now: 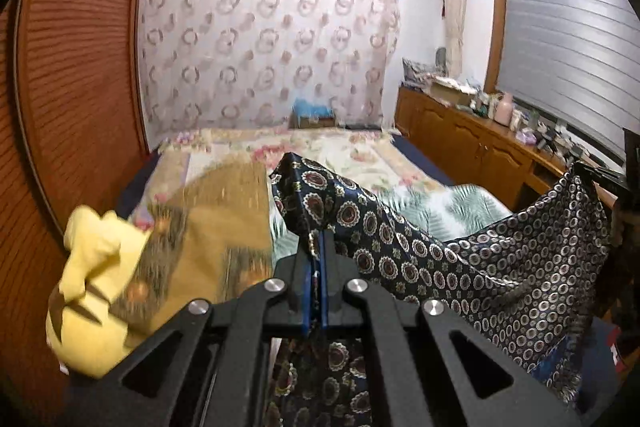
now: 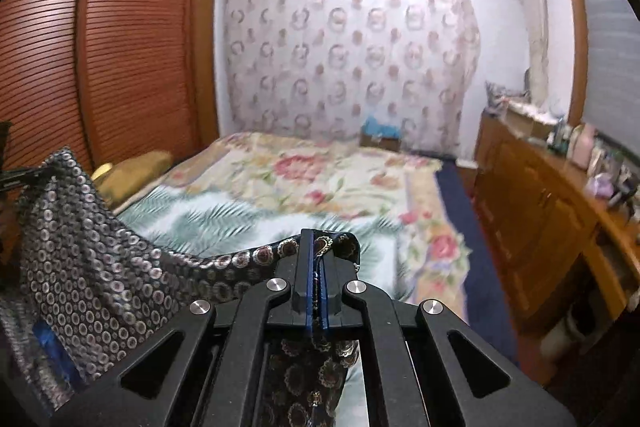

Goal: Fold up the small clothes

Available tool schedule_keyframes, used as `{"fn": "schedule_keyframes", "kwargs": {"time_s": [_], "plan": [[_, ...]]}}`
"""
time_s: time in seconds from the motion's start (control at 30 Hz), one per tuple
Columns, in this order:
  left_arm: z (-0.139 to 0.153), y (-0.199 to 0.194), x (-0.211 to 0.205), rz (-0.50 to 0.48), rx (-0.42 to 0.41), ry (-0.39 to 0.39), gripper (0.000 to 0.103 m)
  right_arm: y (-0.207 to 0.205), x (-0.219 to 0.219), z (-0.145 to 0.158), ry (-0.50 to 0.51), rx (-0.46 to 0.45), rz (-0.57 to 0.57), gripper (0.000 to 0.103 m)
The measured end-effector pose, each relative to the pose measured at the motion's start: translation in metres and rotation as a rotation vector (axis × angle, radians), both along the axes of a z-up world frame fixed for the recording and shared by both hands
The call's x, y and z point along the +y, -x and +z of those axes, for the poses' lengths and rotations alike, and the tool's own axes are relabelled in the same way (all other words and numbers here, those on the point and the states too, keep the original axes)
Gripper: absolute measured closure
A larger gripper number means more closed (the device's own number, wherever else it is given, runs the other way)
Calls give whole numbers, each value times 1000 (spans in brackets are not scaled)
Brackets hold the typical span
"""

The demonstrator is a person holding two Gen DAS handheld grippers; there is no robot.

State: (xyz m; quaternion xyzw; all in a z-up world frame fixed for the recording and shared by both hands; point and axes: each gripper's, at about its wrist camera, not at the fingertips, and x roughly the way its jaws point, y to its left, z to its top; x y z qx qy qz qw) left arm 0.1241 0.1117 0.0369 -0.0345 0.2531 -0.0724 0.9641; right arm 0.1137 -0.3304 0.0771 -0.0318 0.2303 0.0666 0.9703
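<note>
Item: dark patterned garment, held aloft by two corners over the bed.

The left gripper is pinched tight on one corner of the cloth and the right gripper on another, fabric visible between both pairs of jaws. The garment sags in a loose curve between them, clear of the floral bedspread (blur makes its outline uncertain). Judged purpose: a two-corner hold lets the cloth hang open and flat, ready to be laid down squarely for a first fold. A yellow plush toy and a mustard cushion sit beside the wardrobe.
</note>
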Motion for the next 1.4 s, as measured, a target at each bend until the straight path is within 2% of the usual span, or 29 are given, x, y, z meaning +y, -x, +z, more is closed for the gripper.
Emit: {"fn": "schedule_keyframes", "kwargs": {"time_s": [0.1, 0.23, 0.33, 0.47, 0.5, 0.53, 0.57, 0.63, 0.67, 0.73, 0.87, 1.13, 1.4], "plan": [[11, -27, -1, 13, -14, -25, 103, -23, -10, 5, 21, 0, -37, 103], [3, -63, 5, 46, 25, -60, 103, -54, -21, -5, 28, 48, -82, 103], [-21, -91, 9, 65, 100, -93, 103, -83, -28, -33, -3, 166, -112, 103], [-56, -103, 12, 52, 188, -77, 101, -101, -27, -81, -26, 315, -122, 100], [-62, -103, 13, 47, 204, -67, 100, -101, -25, -90, -25, 340, -117, 95], [-67, -100, 13, 42, 216, -63, 100, -98, -22, -98, -12, 354, -115, 83], [-70, -97, 10, 41, 222, -66, 99, -94, -21, -104, 1, 363, -112, 76], [-75, -87, 10, 30, 232, -77, 95, -84, -21, -111, 0, 372, -101, 51], [-76, -80, 9, 26, 233, -80, 90, -78, -21, -114, -1, 376, -102, 48], [-79, -65, 10, 24, 237, -91, 83, -64, -23, -117, -8, 379, -100, 47], [-85, -39, 18, 30, 247, -81, 79, -36, -25, -122, -41, 384, -106, 47], [-111, 1, 23, 26, 290, -56, 79, -12, -25, -143, -56, 423, -125, 47], [-111, 10, 19, 35, 267, -54, 79, -4, -15, -153, -38, 448, -108, 49]]}}
